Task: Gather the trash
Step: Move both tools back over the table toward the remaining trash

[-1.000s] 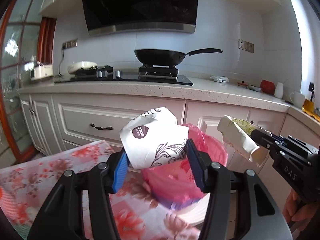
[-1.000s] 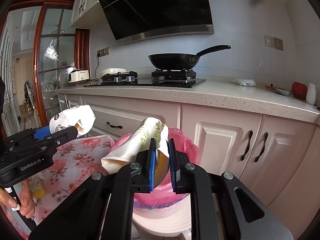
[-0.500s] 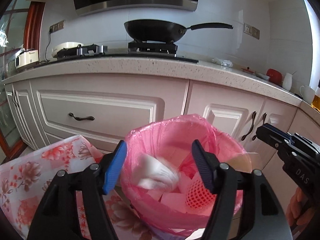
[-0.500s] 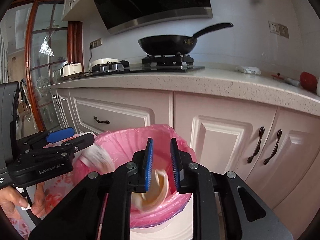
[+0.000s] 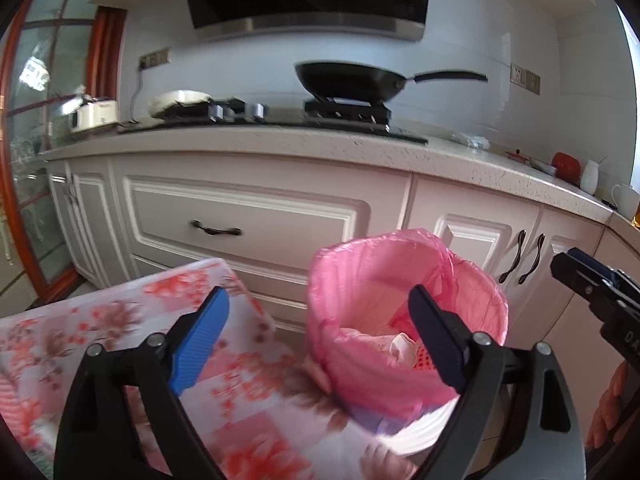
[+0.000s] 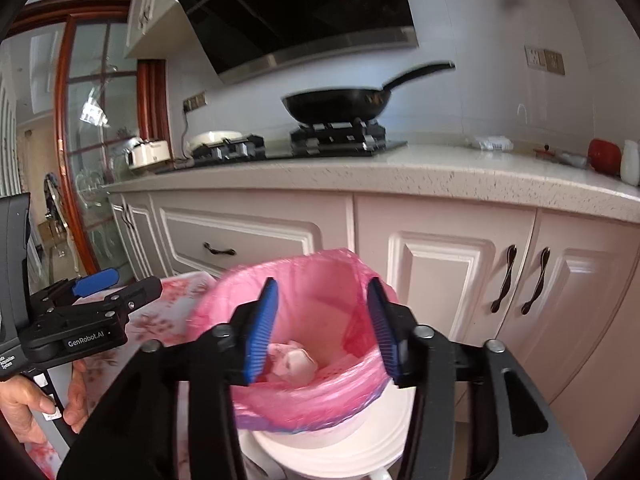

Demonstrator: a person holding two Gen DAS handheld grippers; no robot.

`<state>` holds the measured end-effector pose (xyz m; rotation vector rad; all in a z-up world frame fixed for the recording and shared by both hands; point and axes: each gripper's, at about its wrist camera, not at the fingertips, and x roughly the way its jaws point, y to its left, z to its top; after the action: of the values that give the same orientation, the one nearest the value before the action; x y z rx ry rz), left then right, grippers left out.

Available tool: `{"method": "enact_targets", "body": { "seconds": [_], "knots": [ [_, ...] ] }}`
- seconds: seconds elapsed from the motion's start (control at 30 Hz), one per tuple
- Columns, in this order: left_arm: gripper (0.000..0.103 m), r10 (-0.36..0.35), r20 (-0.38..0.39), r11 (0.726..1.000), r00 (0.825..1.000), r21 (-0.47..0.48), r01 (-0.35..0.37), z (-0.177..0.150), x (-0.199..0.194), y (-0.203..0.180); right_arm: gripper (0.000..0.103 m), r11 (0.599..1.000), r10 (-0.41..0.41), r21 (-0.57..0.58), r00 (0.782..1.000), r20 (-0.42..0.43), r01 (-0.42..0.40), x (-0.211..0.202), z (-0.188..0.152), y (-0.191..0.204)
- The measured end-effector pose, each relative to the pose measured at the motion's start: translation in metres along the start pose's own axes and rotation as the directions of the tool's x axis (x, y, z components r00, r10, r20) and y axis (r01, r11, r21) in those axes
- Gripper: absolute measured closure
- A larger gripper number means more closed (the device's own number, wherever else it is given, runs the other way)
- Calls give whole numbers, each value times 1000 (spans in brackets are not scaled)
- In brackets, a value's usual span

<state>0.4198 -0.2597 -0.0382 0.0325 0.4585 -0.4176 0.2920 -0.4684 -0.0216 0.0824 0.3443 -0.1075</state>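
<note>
Left hand-held gripper (image 5: 316, 338): we log its jaws spread wide and opening, nothing between the pads.
Right hand-held gripper (image 6: 322, 326): we log its jaws parted and opening, also empty.
Trash bin (image 6: 344, 436): white pail with a pink liner (image 6: 320, 280), directly ahead of and below the right hand-held gripper; ahead and to the right of the left one.
Trash (image 6: 292, 360): pale crumpled wrappers and a red net piece, which we find lying inside the liner, beneath the right hand-held gripper's fingertips.
Table (image 5: 100, 332): floral cloth, under and ahead of the left hand-held gripper, touching the bin's left side.
Wok (image 6: 336, 106): on the stove, well beyond both.
Hand (image 6: 28, 404): grasps the left unit's handle.
</note>
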Motion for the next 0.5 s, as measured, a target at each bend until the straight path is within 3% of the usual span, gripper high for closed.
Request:
{"method": "enact_targets", "body": {
  "seconds": [0.3, 0.5],
  "knots": [
    [5, 108, 67, 994, 992, 7, -108, -30, -113, 38, 25, 996, 88, -15, 993, 76, -87, -80, -2, 66],
    [5, 205, 64, 979, 977, -19, -205, -68, -186, 78, 18, 987, 158, -20, 986, 56, -157, -111, -19, 116]
  ]
}}
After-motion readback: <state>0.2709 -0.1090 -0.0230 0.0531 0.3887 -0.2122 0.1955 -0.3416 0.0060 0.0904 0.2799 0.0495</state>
